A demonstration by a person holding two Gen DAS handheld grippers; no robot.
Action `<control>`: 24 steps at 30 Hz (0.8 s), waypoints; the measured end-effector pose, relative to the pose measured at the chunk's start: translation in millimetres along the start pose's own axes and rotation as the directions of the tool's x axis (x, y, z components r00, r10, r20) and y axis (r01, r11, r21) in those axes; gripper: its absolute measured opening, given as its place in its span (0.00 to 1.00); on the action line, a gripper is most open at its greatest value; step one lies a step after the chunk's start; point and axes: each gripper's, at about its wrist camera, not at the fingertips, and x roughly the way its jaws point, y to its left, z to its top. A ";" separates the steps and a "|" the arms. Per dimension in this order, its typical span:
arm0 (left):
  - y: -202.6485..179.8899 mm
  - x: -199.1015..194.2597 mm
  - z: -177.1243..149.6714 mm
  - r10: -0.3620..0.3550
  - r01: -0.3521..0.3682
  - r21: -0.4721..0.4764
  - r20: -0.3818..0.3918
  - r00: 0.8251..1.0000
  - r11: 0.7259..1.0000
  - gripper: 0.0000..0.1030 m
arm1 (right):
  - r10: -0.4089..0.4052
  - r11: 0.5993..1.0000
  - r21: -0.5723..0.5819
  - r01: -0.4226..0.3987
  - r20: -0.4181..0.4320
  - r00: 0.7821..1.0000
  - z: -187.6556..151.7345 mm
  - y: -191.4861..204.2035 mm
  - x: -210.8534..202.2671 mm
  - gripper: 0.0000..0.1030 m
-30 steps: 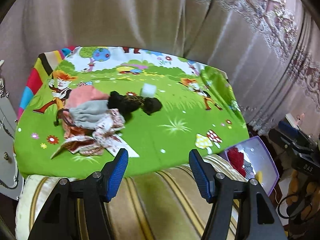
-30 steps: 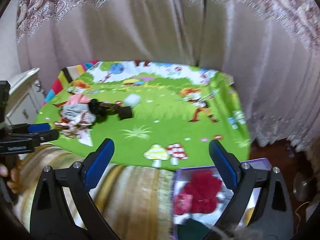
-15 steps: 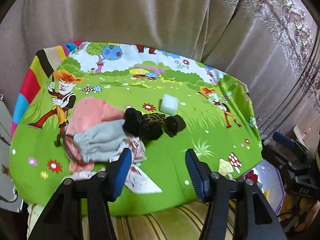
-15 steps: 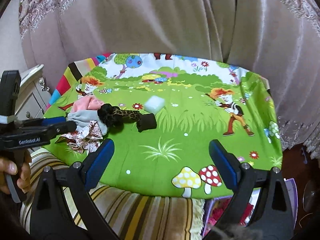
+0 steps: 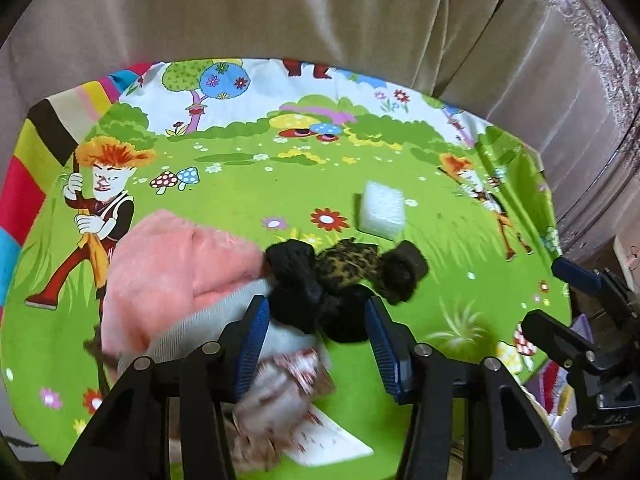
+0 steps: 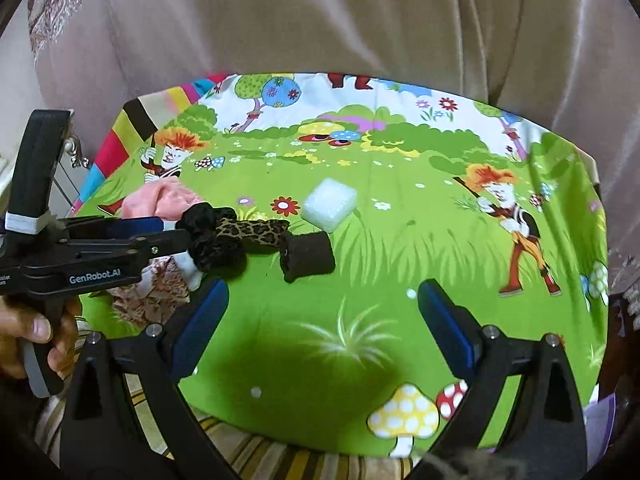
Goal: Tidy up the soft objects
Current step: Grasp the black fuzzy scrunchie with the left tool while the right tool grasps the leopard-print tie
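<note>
A pile of soft things lies on the green cartoon cloth [image 5: 248, 184]: a pink fluffy cloth [image 5: 168, 264], a grey cloth [image 5: 188, 332], a red-and-white patterned cloth [image 5: 280, 400] and a black and leopard-print piece [image 5: 344, 280]. A white foam block [image 5: 382, 210] sits just behind them. My left gripper [image 5: 316, 340] is open, its jaws either side of the black piece's near end. My right gripper [image 6: 324, 320] is open and empty over bare cloth, to the right of the pile. The black piece [image 6: 248, 240] and foam block [image 6: 330, 204] also show in the right wrist view.
Beige curtains [image 5: 320, 12] hang right behind the table. The other gripper [image 5: 588, 328] shows at the right edge of the left wrist view, with a purple bin [image 5: 556, 384] below it. A striped cushion [image 6: 256, 452] lies under the table's front edge.
Both grippers have moved forward over the table. The left one has closed in on the black piece and now straddles it. The purple bin has dropped out of the right view.
</note>
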 end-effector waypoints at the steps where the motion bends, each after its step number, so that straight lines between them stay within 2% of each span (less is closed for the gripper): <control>1: 2.7 6.1 1.7 0.004 -0.004 -0.003 -0.007 1.000 1.000 0.50 | 0.011 1.000 -0.002 -0.011 -0.005 1.000 2.7 -0.2 6.6 0.94; 4: 7.2 18.6 5.2 0.009 -0.009 -0.008 -0.023 1.000 1.000 0.49 | 0.029 1.000 -0.010 -0.029 -0.012 1.000 8.3 -0.1 18.9 0.94; 7: 7.5 28.5 7.4 0.010 -0.010 0.006 -0.033 0.999 1.000 0.42 | 0.045 0.998 -0.047 -0.046 -0.025 0.999 11.8 3.5 32.9 0.94; 12: 10.7 38.9 6.3 0.003 -0.002 0.017 -0.046 0.999 1.000 0.23 | 0.079 0.989 -0.122 -0.083 -0.030 0.996 18.5 13.6 49.5 0.94; 14: 13.7 36.9 3.7 -0.009 0.010 0.009 -0.045 0.999 1.000 0.19 | 0.099 0.981 -0.165 -0.103 -0.031 0.995 21.9 21.4 56.1 0.94; 19: 20.1 24.0 -4.6 -0.039 0.038 -0.023 -0.035 0.999 0.999 0.14 | 0.151 0.958 -0.240 -0.157 -0.043 0.988 30.4 41.1 71.6 0.94; 24: 23.6 19.4 -12.2 -0.040 0.038 -0.039 -0.034 0.999 0.999 0.14 | 0.181 0.936 -0.288 -0.201 -0.096 0.979 33.1 58.2 94.1 0.92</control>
